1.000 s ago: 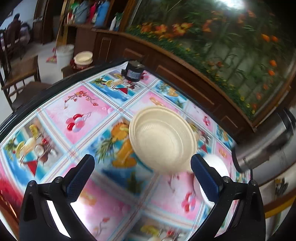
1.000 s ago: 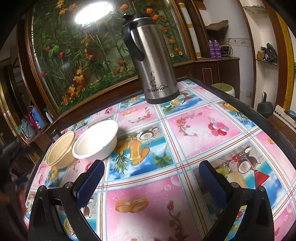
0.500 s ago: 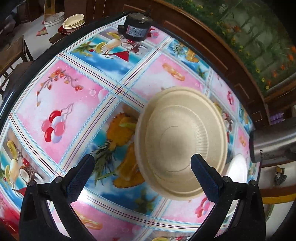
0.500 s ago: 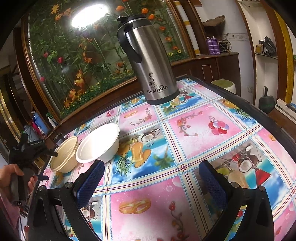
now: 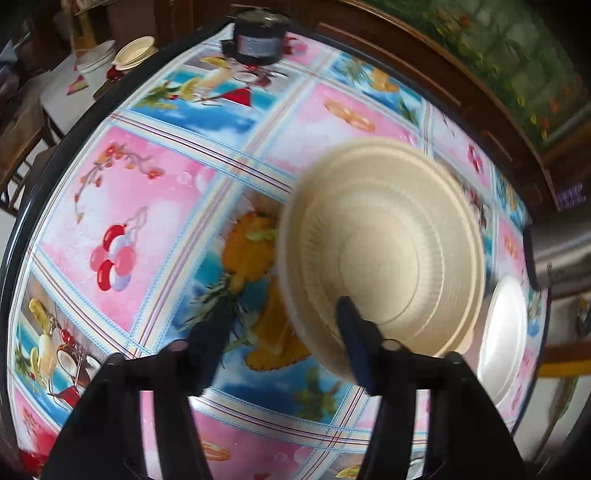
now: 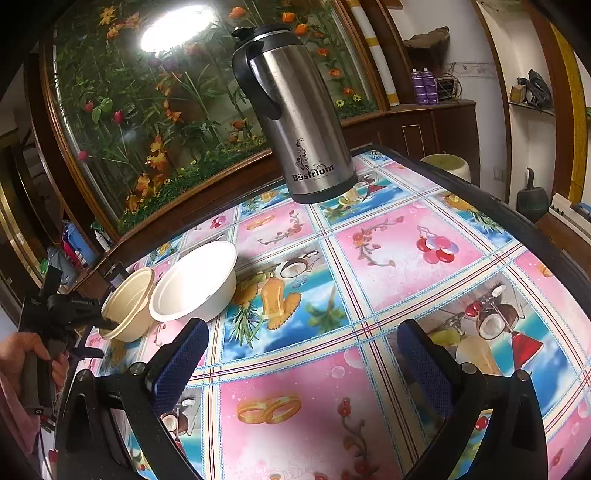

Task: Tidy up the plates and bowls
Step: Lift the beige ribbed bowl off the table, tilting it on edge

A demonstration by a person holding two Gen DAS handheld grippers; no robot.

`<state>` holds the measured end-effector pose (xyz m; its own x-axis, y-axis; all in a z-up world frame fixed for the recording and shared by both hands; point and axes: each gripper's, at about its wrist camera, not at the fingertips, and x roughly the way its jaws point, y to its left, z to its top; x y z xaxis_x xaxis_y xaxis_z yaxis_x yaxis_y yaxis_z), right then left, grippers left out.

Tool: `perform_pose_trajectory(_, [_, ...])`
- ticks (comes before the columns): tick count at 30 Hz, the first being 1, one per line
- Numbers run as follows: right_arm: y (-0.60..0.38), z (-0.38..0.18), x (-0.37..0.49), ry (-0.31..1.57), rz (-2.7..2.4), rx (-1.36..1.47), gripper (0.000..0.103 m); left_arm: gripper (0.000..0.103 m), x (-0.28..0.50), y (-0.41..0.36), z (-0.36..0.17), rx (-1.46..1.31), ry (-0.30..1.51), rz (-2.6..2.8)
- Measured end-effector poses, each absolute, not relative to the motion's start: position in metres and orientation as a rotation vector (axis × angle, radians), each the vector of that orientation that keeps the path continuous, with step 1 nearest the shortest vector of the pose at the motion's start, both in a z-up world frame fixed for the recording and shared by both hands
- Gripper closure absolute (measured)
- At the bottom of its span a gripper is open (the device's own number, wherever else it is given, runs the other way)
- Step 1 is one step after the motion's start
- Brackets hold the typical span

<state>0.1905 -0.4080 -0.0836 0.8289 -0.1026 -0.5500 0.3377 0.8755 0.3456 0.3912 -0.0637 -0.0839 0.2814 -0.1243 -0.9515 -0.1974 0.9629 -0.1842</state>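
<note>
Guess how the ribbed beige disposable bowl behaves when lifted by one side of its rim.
The ribbed beige disposable bowl looks thin-walled, so probably light. Held by only one side, it may tilt or flex. The left gripper straddles its near rim, and its jaws have just been closing.

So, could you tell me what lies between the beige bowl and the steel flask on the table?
The white bowl, touching the beige bowl; beyond it, bare tablecloth up to the steel flask, as the right wrist view shows.

A dark wooden cabinet [image 6: 436,125] runs beneath a curved glass panel of flowers [image 6: 147,110], with a bright lamp glare [image 6: 173,31] above.
</note>
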Motion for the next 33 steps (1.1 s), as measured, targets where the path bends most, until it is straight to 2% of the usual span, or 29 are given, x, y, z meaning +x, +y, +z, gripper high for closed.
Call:
perform_pose_trajectory(1, [-0.408,-0.083,0.190,0.548,-0.242,0.453,0.000,0.066,0.390,-0.067,-0.085,-0.278,1.292,0.031])
perform_pose_trajectory(2, [-0.409,-0.083,0.190,0.549,-0.243,0.455,0.000,0.072,0.388,-0.072,-0.085,-0.262,1.299,0.012])
perform_pose_trajectory(12, [-0.419,-0.084,0.189,0.552,-0.143,0.569,0.000,0.073,0.340,-0.115,-0.080,-0.027,1.375,-0.180])
perform_pose_trajectory(21, [-0.427,-0.111,0.217,0.750,0.178,0.798,0.001,0.073,0.234,-0.164,-0.086,0.088,1.455,-0.446])
perform_pose_trajectory(25, [-0.430,-0.116,0.221,0.816,0.180,0.795,0.001,0.062,0.217,-0.160,-0.080,0.010,1.411,-0.452])
perform_pose_trajectory(30, [-0.430,-0.110,0.218,0.818,0.188,0.763,0.001,0.059,0.204,-0.150,-0.064,-0.053,1.253,-0.396])
perform_pose_trajectory(32, [-0.427,-0.104,0.216,0.830,0.193,0.716,0.005,0.045,0.195,-0.149,-0.054,-0.015,1.121,-0.358])
perform_pose_trajectory(33, [-0.427,-0.102,0.214,0.833,0.195,0.702,0.005,0.041,0.191,-0.149,-0.051,0.003,1.076,-0.342])
